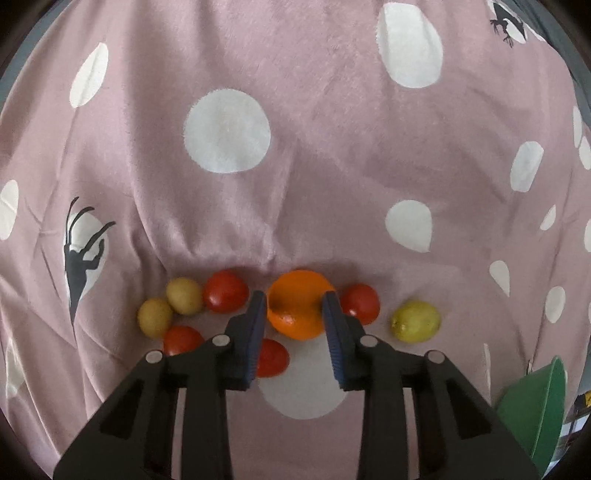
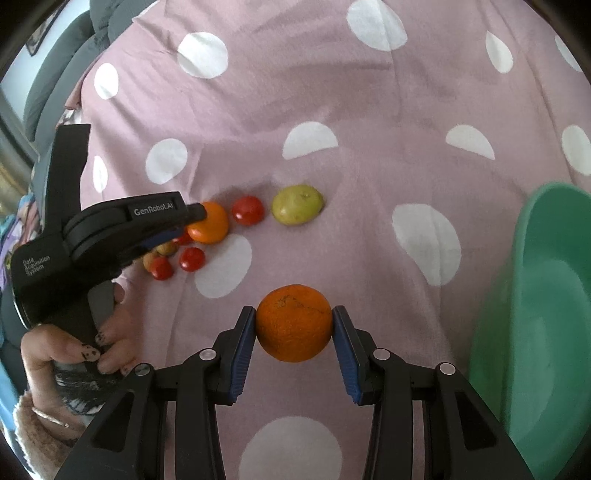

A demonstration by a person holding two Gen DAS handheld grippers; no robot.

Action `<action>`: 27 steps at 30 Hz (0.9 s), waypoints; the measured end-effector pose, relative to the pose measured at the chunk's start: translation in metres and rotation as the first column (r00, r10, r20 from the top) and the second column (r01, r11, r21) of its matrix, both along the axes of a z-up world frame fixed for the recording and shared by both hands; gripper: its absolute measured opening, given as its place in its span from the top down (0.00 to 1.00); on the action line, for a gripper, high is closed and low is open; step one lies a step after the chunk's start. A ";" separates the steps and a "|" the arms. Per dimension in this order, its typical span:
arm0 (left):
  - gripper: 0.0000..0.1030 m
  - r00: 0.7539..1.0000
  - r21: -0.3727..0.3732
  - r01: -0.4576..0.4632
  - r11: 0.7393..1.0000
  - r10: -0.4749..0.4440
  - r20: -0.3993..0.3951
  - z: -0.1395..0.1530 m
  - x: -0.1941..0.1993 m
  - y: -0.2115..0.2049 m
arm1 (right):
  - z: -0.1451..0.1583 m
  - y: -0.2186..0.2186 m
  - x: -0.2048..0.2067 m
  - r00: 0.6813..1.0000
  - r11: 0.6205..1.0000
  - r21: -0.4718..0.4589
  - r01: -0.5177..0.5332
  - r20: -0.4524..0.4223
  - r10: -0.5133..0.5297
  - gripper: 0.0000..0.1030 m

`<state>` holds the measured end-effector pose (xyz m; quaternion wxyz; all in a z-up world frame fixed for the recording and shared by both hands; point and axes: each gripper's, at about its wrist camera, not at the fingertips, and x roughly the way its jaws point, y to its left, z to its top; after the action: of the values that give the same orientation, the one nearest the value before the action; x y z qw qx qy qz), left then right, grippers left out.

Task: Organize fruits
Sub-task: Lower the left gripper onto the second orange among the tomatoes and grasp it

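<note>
Underneath everything we see a mauve cloth (image 1: 332, 147) printed with white dots and dark dancer silhouettes, creased where the fruit lies. At the upper left of the right wrist view, grey cushions (image 2: 85, 33) and a strip of wall edge the scene.

Our right gripper (image 2: 294, 321) is clamped on an orange (image 2: 294, 323), held above the cloth beside the green bowl (image 2: 535, 314), whose far side is cut off by the frame. Our left gripper (image 1: 294, 304) has its jaws apart on either side of a second orange (image 1: 295, 306) resting on the cloth; we cannot tell whether the pads touch it. Around it lie red tomatoes (image 1: 225, 291), two small yellowish fruits (image 1: 184, 295) and a lemon (image 1: 416, 321). One tomato (image 1: 273, 357) is half hidden behind the left finger. The left hand (image 2: 74, 350) shows on the handle.
</note>
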<state>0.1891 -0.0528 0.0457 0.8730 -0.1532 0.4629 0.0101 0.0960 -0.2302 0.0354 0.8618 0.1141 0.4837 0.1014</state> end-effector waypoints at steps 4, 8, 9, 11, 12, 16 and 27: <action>0.56 1.000 -0.064 -0.017 0.998 0.016 -0.020 0.001 0.000 0.033 | 0.002 -0.003 0.001 1.000 1.000 -0.001 0.008 0.002 -0.008 0.58; 0.48 0.999 -0.042 -0.033 0.999 0.031 -0.030 0.004 -0.007 0.049 | 0.002 -0.001 0.002 1.000 1.000 -0.006 0.004 0.005 -0.004 0.58; 0.48 0.999 -0.055 -0.035 0.998 0.034 -0.037 0.005 -0.007 0.052 | 0.002 0.000 0.002 1.000 1.000 -0.003 -0.001 -0.006 0.001 0.58; 0.47 0.999 -0.083 -0.034 0.996 0.031 -0.042 0.007 -0.006 0.058 | 0.002 -0.001 0.002 1.000 1.000 -0.003 -0.001 -0.009 0.000 0.58; 0.46 0.999 -0.081 -0.028 0.996 0.025 -0.042 0.007 -0.005 0.058 | 0.002 -0.001 0.002 1.000 1.000 -0.003 0.001 -0.009 -0.001 0.58; 0.37 0.999 -0.053 -0.029 0.998 0.027 -0.025 0.010 -0.008 0.058 | 0.002 -0.001 0.003 1.000 1.000 -0.005 0.002 -0.013 -0.002 0.58; 0.39 0.999 -0.097 0.026 0.995 -0.030 -0.037 0.003 0.004 0.035 | 0.001 -0.002 0.004 1.000 1.000 0.013 -0.007 -0.025 0.008 0.58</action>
<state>0.1930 -0.0177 0.0482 0.8557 -0.1884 0.4815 -0.0215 0.1003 -0.2323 0.0364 0.8546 0.1190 0.4942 0.1062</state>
